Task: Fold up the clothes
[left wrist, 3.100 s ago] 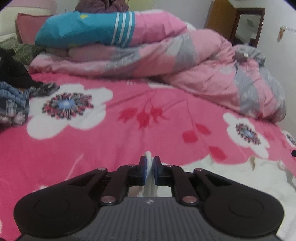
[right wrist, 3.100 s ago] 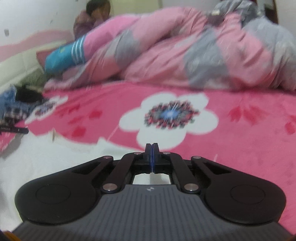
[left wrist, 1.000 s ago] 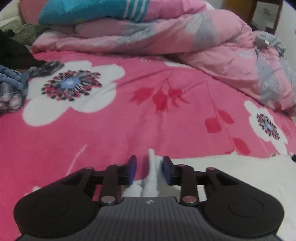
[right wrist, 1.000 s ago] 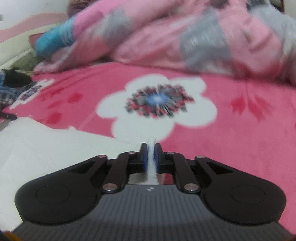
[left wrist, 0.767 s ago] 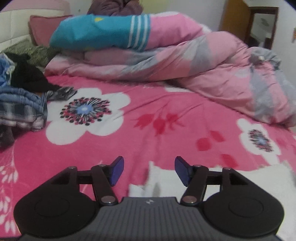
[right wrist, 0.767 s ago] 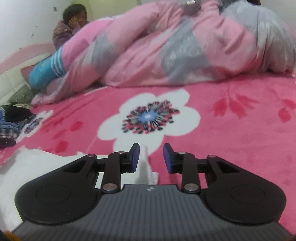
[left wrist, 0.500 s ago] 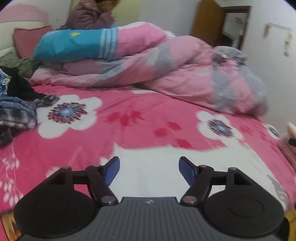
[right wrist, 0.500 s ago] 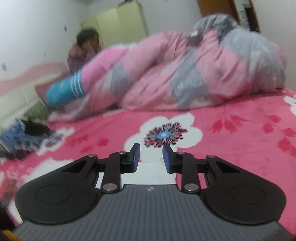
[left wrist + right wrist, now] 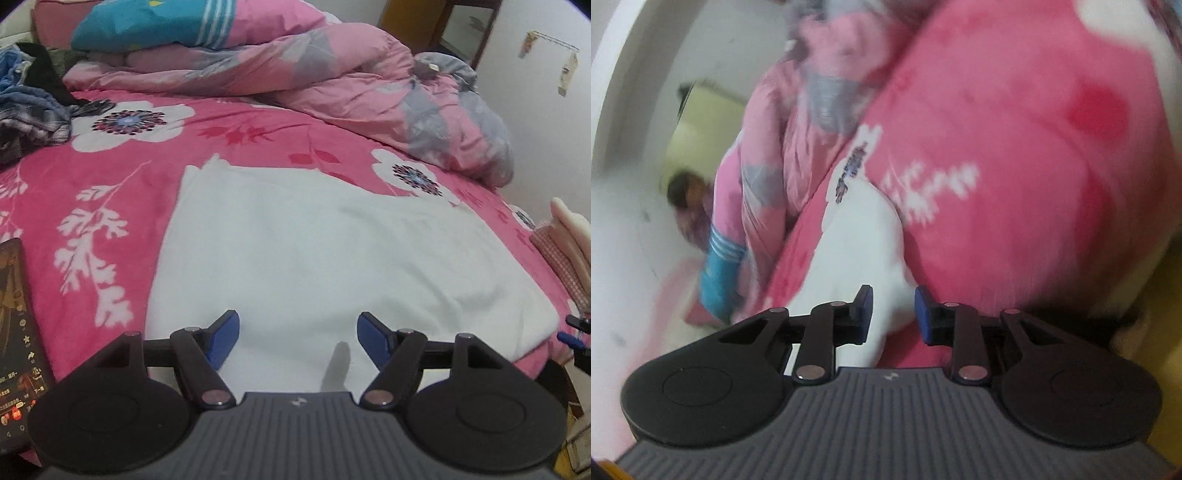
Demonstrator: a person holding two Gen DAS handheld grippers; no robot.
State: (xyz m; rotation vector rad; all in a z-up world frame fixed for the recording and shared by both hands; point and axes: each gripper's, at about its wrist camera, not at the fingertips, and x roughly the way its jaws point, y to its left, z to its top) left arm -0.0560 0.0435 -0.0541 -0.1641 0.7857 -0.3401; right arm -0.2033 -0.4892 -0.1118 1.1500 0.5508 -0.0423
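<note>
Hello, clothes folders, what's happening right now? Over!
Both tongs, left and right, open, holding nothing. White cloth flat on bed. Nothing on it.

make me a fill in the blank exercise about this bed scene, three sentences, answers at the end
1. The garment spread flat on the bedspread is ____ in colour.
2. The left claw hovers over it with its jaws ____.
3. The large flowers printed on the pink bedspread have ____ petals.

Missing words: white; open; white
</note>
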